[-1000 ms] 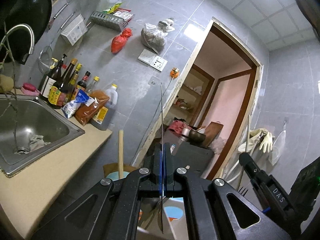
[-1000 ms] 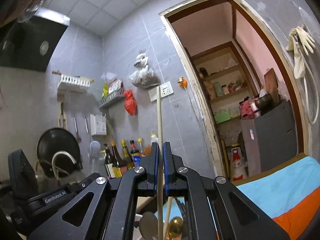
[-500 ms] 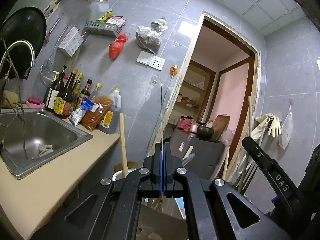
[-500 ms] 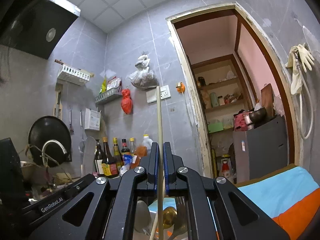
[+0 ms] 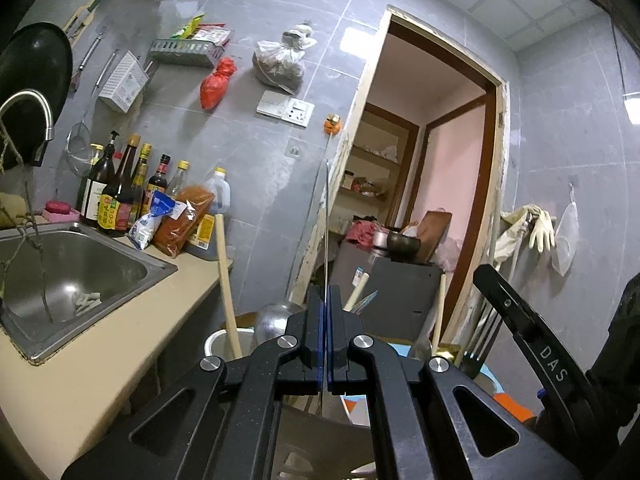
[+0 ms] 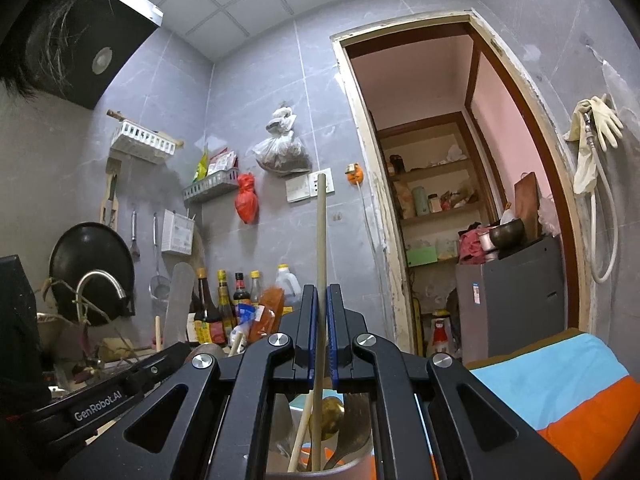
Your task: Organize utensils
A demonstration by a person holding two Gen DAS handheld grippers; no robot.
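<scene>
My left gripper [image 5: 324, 300] is shut on a thin metal utensil [image 5: 326, 224], seen edge-on and pointing up; its lower end hangs over an opening below. My right gripper [image 6: 319, 300] is shut on a long wooden handle [image 6: 320, 232] that stands upright with its lower end inside a metal holder [image 6: 352, 468] holding a gold spoon [image 6: 332, 416] and other utensils. In the left wrist view a white holder [image 5: 218, 346] holds a wooden handle [image 5: 225, 280] and a steel ladle [image 5: 274, 320]. The right gripper's body [image 5: 532, 352] shows at the right of the left view.
A beige counter [image 5: 92, 364] with a steel sink [image 5: 68, 276] and tap [image 5: 28, 108] lies left. Sauce bottles [image 5: 120, 192] and packets stand against the tiled wall. A doorway [image 5: 432, 184] opens to a pantry with a grey cabinet [image 6: 516, 292]. An orange-blue cloth [image 6: 560, 392] lies right.
Both grippers have risen and tilted, so holders and utensils come into view below the fingers. Each still holds its utensil upright.
</scene>
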